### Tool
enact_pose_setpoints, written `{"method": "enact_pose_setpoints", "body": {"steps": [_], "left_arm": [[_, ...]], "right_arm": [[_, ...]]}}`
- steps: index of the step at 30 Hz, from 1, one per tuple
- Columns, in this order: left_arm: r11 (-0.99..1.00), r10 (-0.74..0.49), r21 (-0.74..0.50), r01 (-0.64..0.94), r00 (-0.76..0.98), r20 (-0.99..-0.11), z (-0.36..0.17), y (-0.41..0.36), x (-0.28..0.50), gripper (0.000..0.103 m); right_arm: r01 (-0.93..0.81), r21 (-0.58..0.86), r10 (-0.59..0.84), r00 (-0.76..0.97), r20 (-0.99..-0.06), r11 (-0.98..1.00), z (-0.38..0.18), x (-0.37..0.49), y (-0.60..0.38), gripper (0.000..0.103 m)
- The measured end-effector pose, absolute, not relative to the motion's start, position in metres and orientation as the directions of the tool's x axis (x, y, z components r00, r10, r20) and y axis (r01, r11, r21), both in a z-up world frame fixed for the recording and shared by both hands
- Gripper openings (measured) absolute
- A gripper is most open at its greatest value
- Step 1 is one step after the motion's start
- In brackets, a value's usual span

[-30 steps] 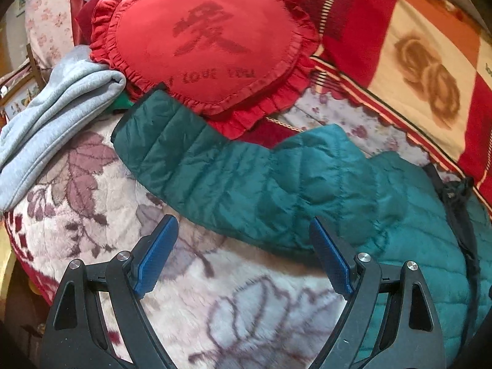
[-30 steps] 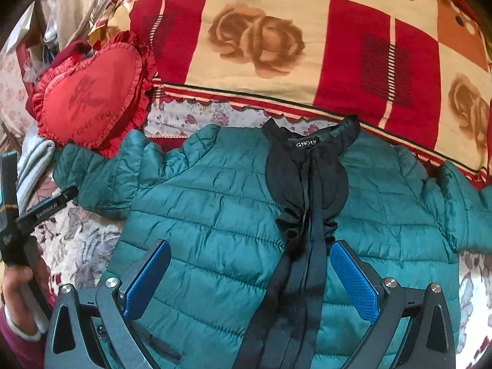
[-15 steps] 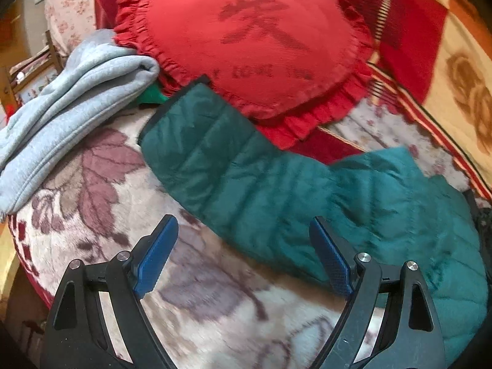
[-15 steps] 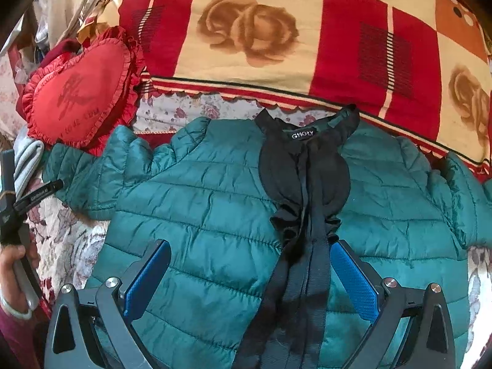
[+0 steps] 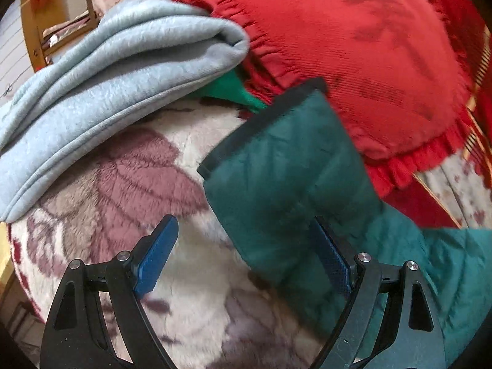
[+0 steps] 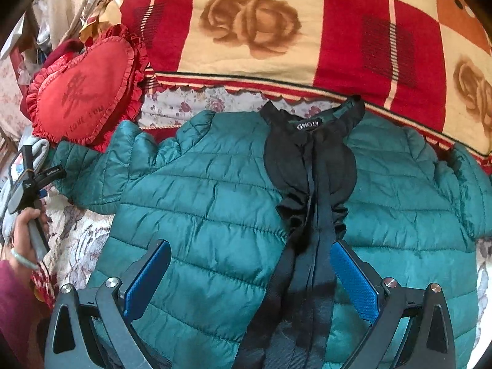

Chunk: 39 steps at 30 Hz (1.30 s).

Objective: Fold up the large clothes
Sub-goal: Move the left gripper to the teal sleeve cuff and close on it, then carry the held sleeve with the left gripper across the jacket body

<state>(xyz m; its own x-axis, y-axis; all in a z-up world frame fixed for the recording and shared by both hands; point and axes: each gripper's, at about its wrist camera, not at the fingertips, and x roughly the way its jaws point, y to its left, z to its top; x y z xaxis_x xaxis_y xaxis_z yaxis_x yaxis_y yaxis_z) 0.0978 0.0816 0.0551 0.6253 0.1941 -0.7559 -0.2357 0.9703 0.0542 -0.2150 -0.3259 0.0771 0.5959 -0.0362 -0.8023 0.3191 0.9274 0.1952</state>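
Observation:
A teal quilted jacket [image 6: 209, 203] lies spread flat on the bed, front up, with a black collar and placket [image 6: 310, 166] down its middle. Its left sleeve [image 5: 286, 178] reaches out toward a red cushion, black-edged cuff at the far end. My left gripper [image 5: 246, 246] hovers open just above the sleeve near the cuff; the right pad sits over the teal fabric, the left over the blanket. My right gripper [image 6: 250, 270] is open above the jacket's lower front, straddling the black placket. In the right wrist view the left gripper [image 6: 30, 178] shows at the far left in a hand.
A red heart-shaped cushion [image 5: 369, 46] lies against the sleeve end. A folded pale grey garment [image 5: 107, 70] sits left of it on the floral fleece blanket [image 5: 117, 178]. A red and cream rose-patterned blanket [image 6: 276, 30] covers the bed behind the jacket. A wooden frame [image 5: 30, 30] stands far left.
My left gripper has moved forward and left along the sleeve toward its cuff, which now fills more of the view. The right gripper has hardly shifted. Both stayed open.

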Motion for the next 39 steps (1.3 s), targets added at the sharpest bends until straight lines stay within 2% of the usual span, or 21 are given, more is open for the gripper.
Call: {"method": "enact_pose_setpoints", "body": {"steps": [3,5,7,8,10,13,21,29,39], "left_arm": [[0.970,0.192,0.043,-0.239,0.643,-0.741,0.054,0.082,0.103,0.087],[0.976,0.169,0.028,-0.217,0.663,-0.729,0.055,0.080,0.104,0.083],[0.982,0.144,0.023,-0.187,0.666,-0.732,0.054,0.074,0.107,0.059],[0.983,0.152,0.041,-0.182,0.659,-0.736,0.052,0.071,0.109,0.053],[0.987,0.128,0.030,-0.159,0.651,-0.749,0.051,0.067,0.110,0.021],[0.989,0.068,-0.036,-0.147,0.645,-0.762,0.054,0.068,0.103,0.013],[0.994,-0.060,-0.107,-0.026,0.684,-0.727,0.092,0.050,0.061,0.012],[0.989,-0.148,-0.119,0.091,0.716,-0.682,0.138,0.028,0.016,0.012],[0.953,-0.286,-0.122,0.276,0.698,-0.656,0.174,-0.048,-0.034,0.011]], "right_arm": [[0.322,0.205,-0.028,0.592,-0.805,0.924,0.075,-0.216,-0.327,0.103],[0.323,0.203,-0.028,0.589,-0.808,0.924,0.074,-0.216,-0.327,0.103],[0.314,0.216,-0.015,0.597,-0.802,0.924,0.073,-0.217,-0.327,0.103],[0.308,0.227,-0.005,0.603,-0.798,0.924,0.073,-0.218,-0.327,0.103],[0.302,0.241,0.008,0.608,-0.794,0.922,0.074,-0.219,-0.326,0.103],[0.300,0.244,0.013,0.608,-0.794,0.922,0.075,-0.223,-0.326,0.103],[0.323,0.259,0.006,0.616,-0.788,0.910,0.085,-0.239,-0.332,0.103],[0.301,0.223,-0.014,0.623,-0.782,0.927,0.097,-0.258,-0.326,0.103],[0.358,0.257,-0.026,0.625,-0.780,0.898,0.100,-0.293,-0.348,0.103]]}}
